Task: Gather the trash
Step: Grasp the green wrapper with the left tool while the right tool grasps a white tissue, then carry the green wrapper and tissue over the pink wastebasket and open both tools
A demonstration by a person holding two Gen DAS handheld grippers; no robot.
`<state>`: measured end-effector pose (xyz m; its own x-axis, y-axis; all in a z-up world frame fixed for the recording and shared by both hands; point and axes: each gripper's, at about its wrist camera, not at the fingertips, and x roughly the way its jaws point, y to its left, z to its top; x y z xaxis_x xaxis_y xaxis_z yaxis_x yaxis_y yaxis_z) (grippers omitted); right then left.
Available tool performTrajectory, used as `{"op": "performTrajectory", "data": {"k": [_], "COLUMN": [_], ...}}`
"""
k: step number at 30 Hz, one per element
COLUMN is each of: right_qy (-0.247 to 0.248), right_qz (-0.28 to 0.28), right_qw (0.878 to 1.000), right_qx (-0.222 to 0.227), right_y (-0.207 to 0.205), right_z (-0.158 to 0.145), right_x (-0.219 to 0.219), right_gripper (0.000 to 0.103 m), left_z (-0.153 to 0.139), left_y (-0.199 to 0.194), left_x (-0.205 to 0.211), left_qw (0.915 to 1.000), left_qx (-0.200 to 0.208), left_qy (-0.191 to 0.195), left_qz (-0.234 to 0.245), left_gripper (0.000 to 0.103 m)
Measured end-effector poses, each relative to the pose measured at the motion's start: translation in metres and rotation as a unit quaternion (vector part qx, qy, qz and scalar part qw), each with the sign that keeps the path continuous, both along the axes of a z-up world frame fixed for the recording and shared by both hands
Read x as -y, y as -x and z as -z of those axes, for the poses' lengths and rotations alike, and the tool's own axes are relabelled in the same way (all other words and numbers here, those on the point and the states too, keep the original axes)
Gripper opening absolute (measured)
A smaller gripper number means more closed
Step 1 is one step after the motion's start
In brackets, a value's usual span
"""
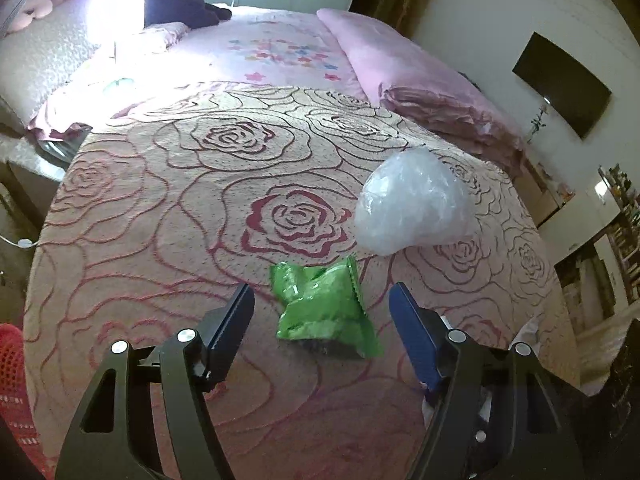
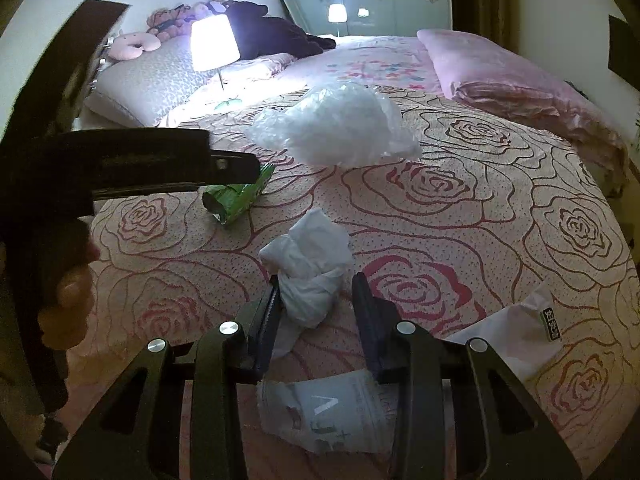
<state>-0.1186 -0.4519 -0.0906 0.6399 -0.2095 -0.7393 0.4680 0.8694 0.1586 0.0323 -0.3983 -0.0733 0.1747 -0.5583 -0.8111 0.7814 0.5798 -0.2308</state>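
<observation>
A crumpled green wrapper (image 1: 326,308) lies on the rose-patterned bedspread (image 1: 180,184) between the spread fingers of my left gripper (image 1: 322,300), which is open. A clear plastic bag (image 1: 412,204) lies just beyond it to the right. In the right wrist view my right gripper (image 2: 316,284) is open around a crumpled white tissue wad (image 2: 310,268). The green wrapper (image 2: 234,200) and clear plastic bag (image 2: 336,128) lie further off. The left gripper's body (image 2: 120,168) reaches in from the left above the wrapper.
A white printed packet (image 2: 328,412) lies under my right gripper, and a white bag with a green label (image 2: 520,336) lies to its right. A lit lamp (image 2: 214,42), pillows and a folded pink quilt (image 2: 520,88) are at the far end. A red mesh item (image 1: 12,364) shows at the lower left.
</observation>
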Motion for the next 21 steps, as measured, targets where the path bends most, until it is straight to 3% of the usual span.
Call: {"op": "performTrajectory", "data": {"k": [1, 5, 9, 21], "right_qy": [0.0, 0.001, 0.003, 0.008], "right_qz": [0.0, 0.0, 0.001, -0.001], "right_qw": [1.0, 1.0, 1.0, 1.0], "right_qx": [0.0, 0.0, 0.0, -0.004], "right_y": [0.0, 0.001, 0.001, 0.0], "right_z": [0.0, 0.0, 0.0, 0.0], "right_x": [-0.001, -0.002, -0.004, -0.007], "right_gripper": [0.035, 0.035, 0.035, 0.035], "left_z": [0.001, 0.007, 0.005, -0.002], "left_y": [0.0, 0.005, 0.009, 0.02], "left_x": [0.002, 0.006, 0.005, -0.025], "left_qw": [1.0, 0.9998, 0.9993, 0.9984], "left_qx": [0.002, 0.01, 0.031, 0.053], "left_qy": [-0.001, -0.012, -0.008, -0.002], "left_qz": [0.001, 0.013, 0.02, 0.018], "left_gripper": [0.066, 0.042, 0.03, 0.025]}}
